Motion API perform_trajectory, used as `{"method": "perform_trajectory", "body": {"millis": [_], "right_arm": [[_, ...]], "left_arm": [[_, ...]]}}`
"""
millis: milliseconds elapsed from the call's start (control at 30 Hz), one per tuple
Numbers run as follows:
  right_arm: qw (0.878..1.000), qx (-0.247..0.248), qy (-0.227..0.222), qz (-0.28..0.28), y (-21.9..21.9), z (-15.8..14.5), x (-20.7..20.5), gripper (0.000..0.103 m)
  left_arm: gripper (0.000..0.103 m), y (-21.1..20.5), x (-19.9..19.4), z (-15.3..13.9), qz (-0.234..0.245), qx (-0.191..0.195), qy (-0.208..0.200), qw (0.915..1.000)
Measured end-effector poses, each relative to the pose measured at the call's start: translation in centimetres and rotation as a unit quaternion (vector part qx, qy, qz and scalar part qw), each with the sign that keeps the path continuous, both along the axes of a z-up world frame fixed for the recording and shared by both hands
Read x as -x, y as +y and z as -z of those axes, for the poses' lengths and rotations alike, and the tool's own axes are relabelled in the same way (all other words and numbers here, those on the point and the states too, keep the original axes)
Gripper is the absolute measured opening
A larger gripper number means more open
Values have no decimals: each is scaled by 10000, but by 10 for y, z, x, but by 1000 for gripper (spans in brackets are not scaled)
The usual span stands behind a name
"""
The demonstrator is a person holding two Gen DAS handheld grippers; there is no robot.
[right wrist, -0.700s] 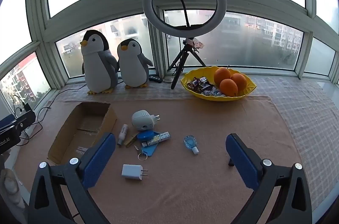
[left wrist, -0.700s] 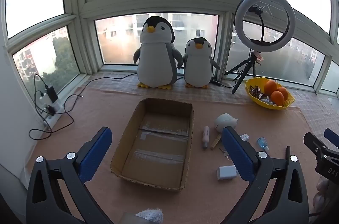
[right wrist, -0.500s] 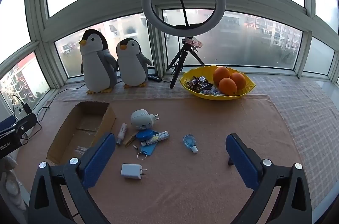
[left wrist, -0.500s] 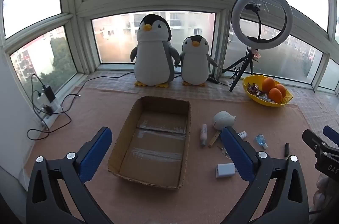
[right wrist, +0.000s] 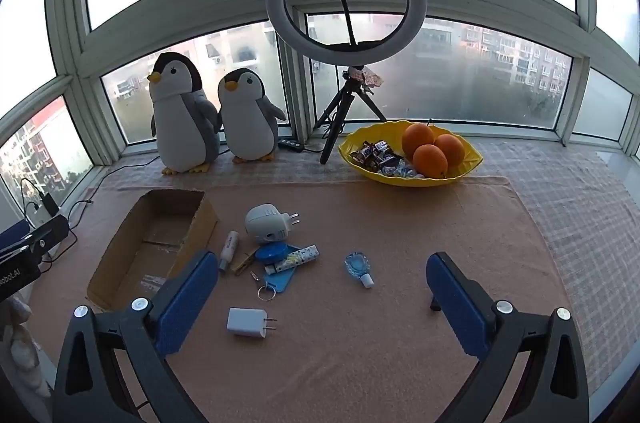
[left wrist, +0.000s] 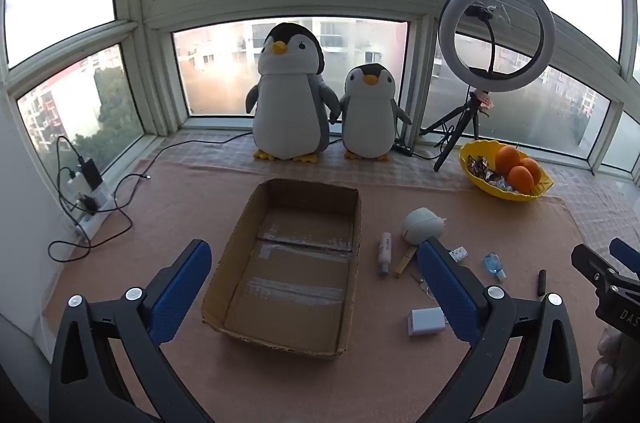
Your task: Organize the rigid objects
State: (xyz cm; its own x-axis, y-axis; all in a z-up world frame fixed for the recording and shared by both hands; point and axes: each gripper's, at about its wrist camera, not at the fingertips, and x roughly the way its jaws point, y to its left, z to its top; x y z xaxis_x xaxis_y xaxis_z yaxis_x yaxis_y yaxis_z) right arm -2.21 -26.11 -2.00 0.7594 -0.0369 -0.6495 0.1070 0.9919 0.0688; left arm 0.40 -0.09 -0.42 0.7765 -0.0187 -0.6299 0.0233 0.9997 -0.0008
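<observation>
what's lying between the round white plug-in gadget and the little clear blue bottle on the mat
In the right wrist view, a patterned tube lies between the round plug-in gadget and the blue bottle, resting on a blue card beside a blue disc.

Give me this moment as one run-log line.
phase: pre-grasp | left gripper: open, empty, over cardboard box | right gripper: open, empty | box: empty | white charger, round plug adapter: on mat

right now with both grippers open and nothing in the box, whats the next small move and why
Probably lower the right hand-held gripper toward the white charger. It lies flat, apart from the cluster of small items, nearest the open jaws, and the cardboard box beside it holds nothing yet. The left hand-held gripper hangs over the box, also holding nothing.
</observation>
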Motion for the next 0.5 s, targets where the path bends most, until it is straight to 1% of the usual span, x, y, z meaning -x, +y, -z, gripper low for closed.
{"method": "perform_trajectory", "body": {"millis": [500], "right_arm": [[10000,-17,44,-52,5,2,-1,103]], "left_arm": [[103,0,3,2,-33,6,-33,10000]]}}
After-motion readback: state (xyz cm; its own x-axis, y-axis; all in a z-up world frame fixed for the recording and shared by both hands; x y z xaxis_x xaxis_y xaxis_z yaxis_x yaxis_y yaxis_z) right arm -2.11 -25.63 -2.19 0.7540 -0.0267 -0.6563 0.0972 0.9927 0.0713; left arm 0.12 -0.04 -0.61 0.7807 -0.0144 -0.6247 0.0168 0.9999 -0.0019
